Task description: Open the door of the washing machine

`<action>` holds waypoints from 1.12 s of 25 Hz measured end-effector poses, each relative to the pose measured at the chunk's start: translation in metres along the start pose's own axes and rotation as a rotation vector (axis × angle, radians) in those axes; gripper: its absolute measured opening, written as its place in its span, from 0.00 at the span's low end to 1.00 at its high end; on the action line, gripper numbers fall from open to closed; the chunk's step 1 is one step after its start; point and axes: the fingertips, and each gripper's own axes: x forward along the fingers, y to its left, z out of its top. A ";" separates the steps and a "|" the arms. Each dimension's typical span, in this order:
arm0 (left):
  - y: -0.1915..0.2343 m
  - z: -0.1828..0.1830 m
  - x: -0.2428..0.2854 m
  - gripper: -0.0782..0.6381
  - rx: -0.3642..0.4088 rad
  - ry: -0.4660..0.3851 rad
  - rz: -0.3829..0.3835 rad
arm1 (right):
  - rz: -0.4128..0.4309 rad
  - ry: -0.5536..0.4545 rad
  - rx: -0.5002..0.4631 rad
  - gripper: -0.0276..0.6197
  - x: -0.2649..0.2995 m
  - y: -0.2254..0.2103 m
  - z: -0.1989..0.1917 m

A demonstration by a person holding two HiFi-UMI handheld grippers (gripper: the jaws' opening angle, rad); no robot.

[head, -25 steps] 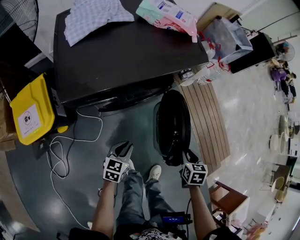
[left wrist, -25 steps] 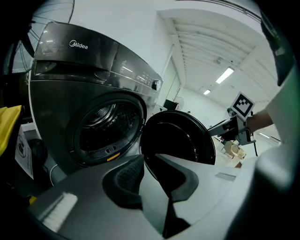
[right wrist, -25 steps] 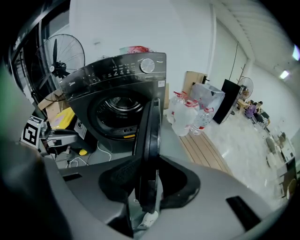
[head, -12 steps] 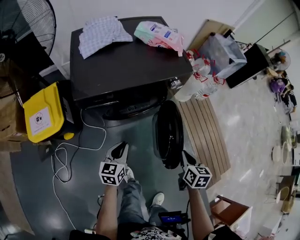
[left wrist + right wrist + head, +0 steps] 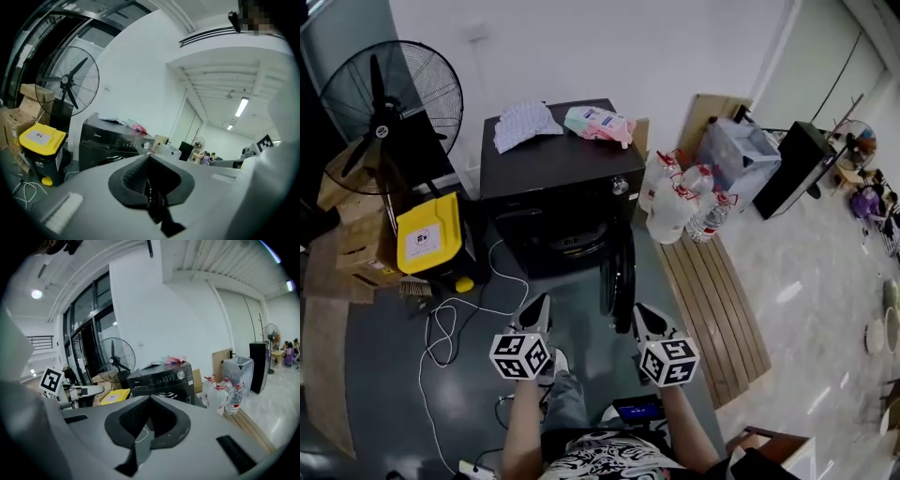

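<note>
The black washing machine point(image 5: 558, 178) stands against the white wall, and its round door point(image 5: 619, 277) hangs swung out toward me, edge-on. Both grippers are held up near me, well short of the door. My left gripper point(image 5: 540, 302) is shut with nothing in it. My right gripper point(image 5: 642, 311) is shut and empty too, just right of the door's near edge but apart from it. The left gripper view has the shut gripper point(image 5: 149, 157) pointing at the machine point(image 5: 105, 140). The right gripper view shows its gripper point(image 5: 151, 399) shut, with the machine point(image 5: 164, 378) beyond.
A checked cloth point(image 5: 525, 122) and a pink pack point(image 5: 600, 122) lie on the machine. Left are a standing fan point(image 5: 394, 98), a yellow bin point(image 5: 429, 234), cardboard boxes point(image 5: 356, 253) and a white cable point(image 5: 450, 319). Right are water bottles point(image 5: 680, 206) and a wooden pallet point(image 5: 712, 300).
Both grippers have risen and drawn back from the machine, and their jaws have closed. The right gripper has left the door's lower edge. The door stays swung open.
</note>
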 end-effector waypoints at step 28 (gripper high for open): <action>-0.065 0.015 -0.102 0.11 0.065 -0.094 0.114 | 0.073 -0.068 -0.113 0.05 -0.088 0.045 0.017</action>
